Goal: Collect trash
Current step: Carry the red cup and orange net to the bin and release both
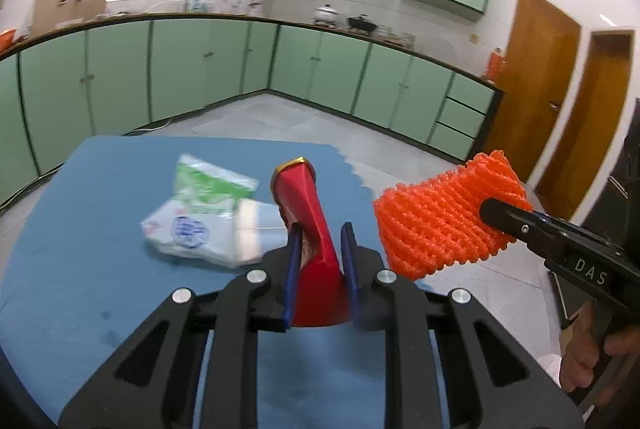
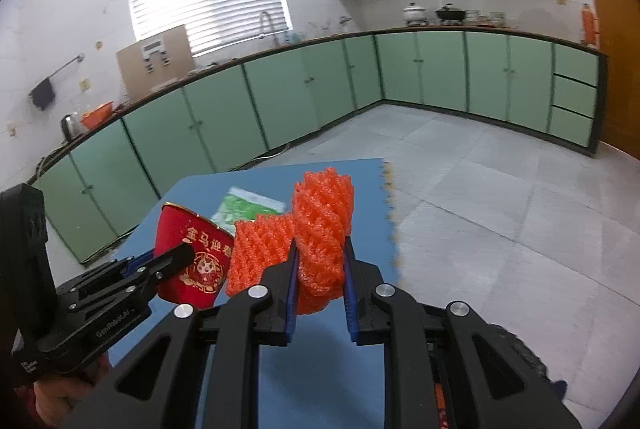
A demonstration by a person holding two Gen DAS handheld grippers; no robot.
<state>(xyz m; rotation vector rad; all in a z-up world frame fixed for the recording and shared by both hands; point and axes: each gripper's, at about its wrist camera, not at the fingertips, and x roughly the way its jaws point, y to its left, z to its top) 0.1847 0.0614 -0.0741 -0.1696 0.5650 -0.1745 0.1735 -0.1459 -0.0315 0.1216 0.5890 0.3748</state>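
My left gripper [image 1: 319, 253] is shut on a red paper packet [image 1: 310, 225] with a gold rim, held above the blue table [image 1: 80, 269]. The packet also shows in the right wrist view [image 2: 192, 253], with the left gripper [image 2: 176, 257] on it. My right gripper [image 2: 320, 269] is shut on an orange foam net [image 2: 322, 233], lifted above the table's right side. The net also shows in the left wrist view [image 1: 444, 217], with the right gripper [image 1: 496, 213] clamped on it. A green and white plastic bag [image 1: 208, 205] lies on the table behind the packet.
The blue table's right edge [image 2: 386, 197] is jagged, with grey tiled floor [image 2: 500, 209] beyond. Green cabinets [image 1: 200, 69] line the far walls. Brown doors [image 1: 536, 77] stand at the right.
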